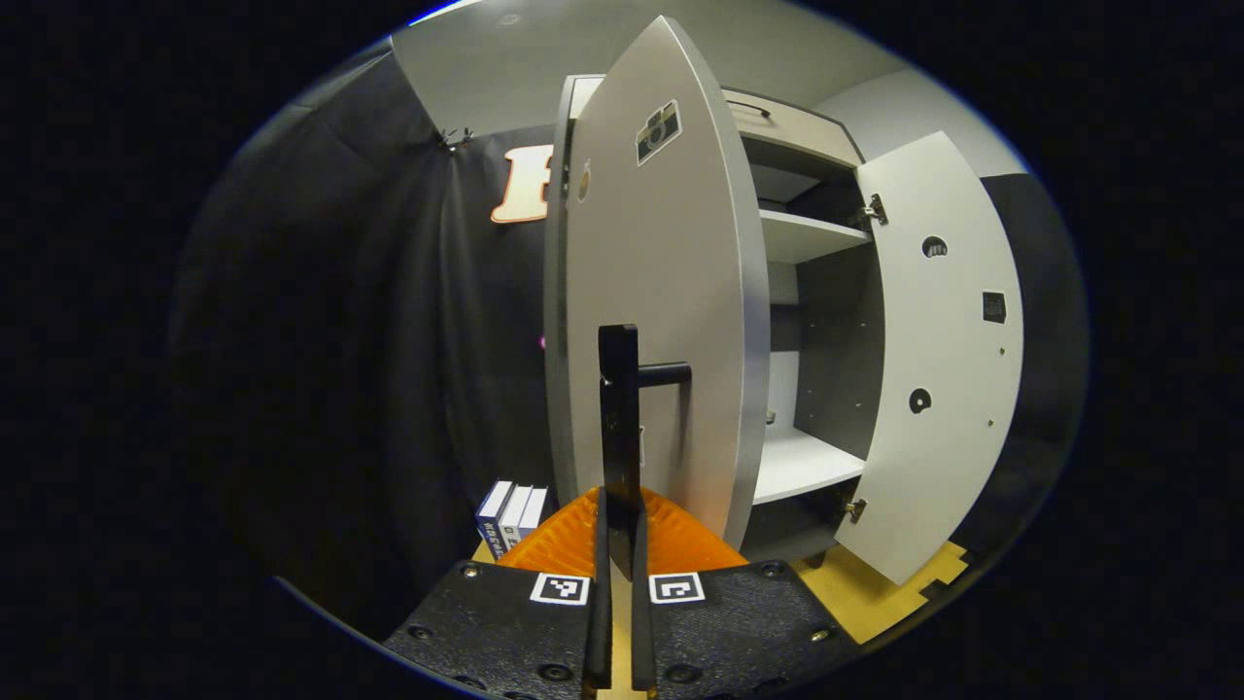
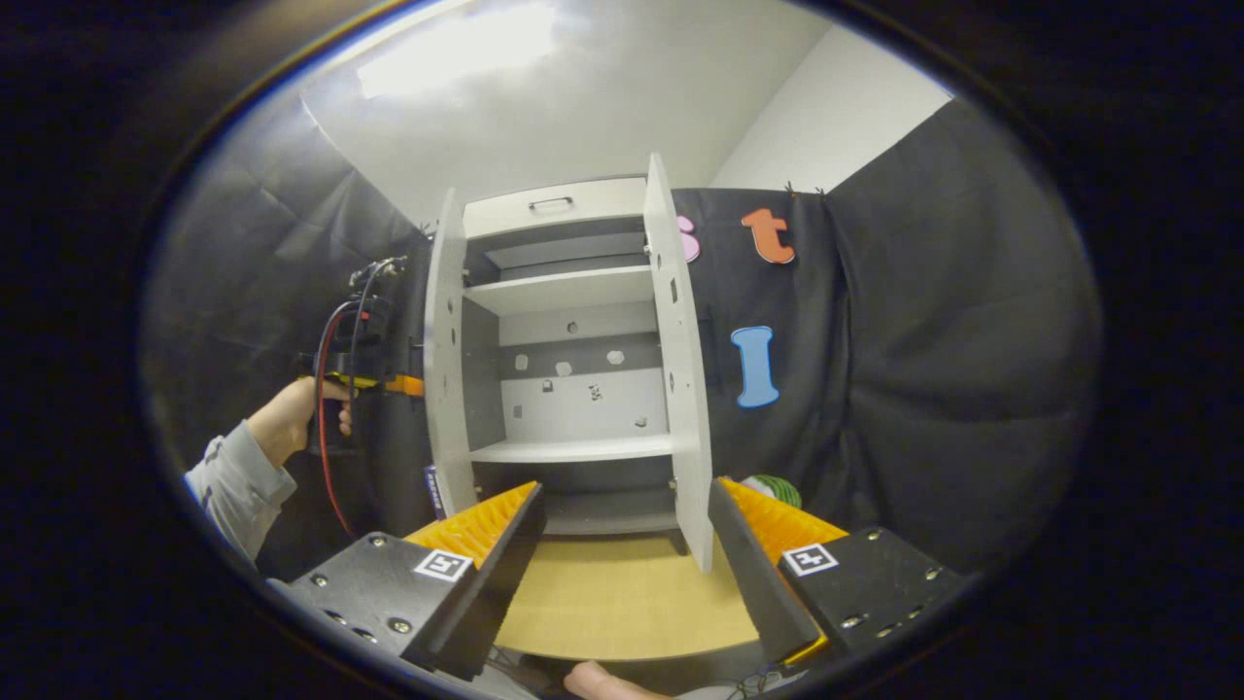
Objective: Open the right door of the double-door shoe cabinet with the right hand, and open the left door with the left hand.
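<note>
The white shoe cabinet (image 2: pixel 569 292) stands with both doors swung out. In the left gripper view the left door (image 1: pixel 671 292) shows its outer face close up, and my left gripper (image 1: pixel 619 510) is shut on its black bar handle (image 1: pixel 618 389). The right door (image 1: pixel 938 360) hangs wide, inner face toward me. In the right gripper view my right gripper (image 2: pixel 622 544) is open and holds nothing, back from the cabinet, with the right door (image 2: pixel 680 369) just above its right finger. A hand (image 2: pixel 292 418) holds the left gripper (image 2: pixel 362 350) at the left door (image 2: pixel 444 360).
Bare shelves (image 2: pixel 573 449) show inside, with a drawer (image 2: pixel 552 206) on top. The cabinet rests on a wooden board (image 2: pixel 622 593). Several books (image 1: pixel 510 515) stand left of the cabinet base. A green object (image 2: pixel 775 486) lies behind the right door. Black cloth walls close in both sides.
</note>
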Tool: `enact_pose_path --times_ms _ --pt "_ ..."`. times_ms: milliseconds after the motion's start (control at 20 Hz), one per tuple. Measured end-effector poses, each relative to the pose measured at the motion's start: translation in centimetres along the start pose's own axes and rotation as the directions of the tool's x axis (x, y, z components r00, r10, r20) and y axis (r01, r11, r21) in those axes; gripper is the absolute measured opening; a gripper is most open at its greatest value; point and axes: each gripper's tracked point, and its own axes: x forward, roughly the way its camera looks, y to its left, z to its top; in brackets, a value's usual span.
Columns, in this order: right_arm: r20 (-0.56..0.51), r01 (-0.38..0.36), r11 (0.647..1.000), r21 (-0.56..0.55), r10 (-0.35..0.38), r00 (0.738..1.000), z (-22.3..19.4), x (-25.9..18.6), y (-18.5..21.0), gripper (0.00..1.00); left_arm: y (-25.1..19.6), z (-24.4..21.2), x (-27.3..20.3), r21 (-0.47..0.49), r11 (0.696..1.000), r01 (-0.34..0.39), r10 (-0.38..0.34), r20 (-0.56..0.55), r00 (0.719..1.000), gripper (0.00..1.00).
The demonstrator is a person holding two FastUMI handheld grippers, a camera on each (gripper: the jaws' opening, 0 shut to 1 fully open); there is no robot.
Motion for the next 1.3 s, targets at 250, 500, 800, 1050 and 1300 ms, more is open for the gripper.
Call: enact_pose_path --times_ms 250,500,800,1050,1300 --pt "-0.001 -0.039 0.999 0.006 0.039 0.999 -0.7 0.8 1.8 1.0 3.8 -0.3 0.1 0.005 0.996 -0.092 0.092 0.004 0.996 0.0" --pt "-0.013 -0.04 0.999 0.032 0.04 0.999 -1.4 1.1 2.5 1.0 3.9 -0.3 0.5 -0.017 1.0 -0.007 0.008 0.049 0.999 0.01" --pt "-0.043 -0.047 0.999 -0.005 0.046 0.998 -2.6 1.4 3.4 1.0 4.1 -0.4 0.5 -0.028 1.0 -0.007 0.008 0.055 0.998 0.01" --pt "-0.055 -0.015 1.0 0.003 0.015 0.998 -3.1 1.7 2.6 1.0 4.2 -0.3 0.4 -0.029 1.0 -0.008 0.01 0.06 0.998 0.01" --pt "-0.051 0.007 1.0 0.0 -0.007 0.999 -2.9 1.8 1.8 1.0 5.0 -0.3 -1.6 0.046 0.996 -0.075 0.071 0.088 0.994 0.05"
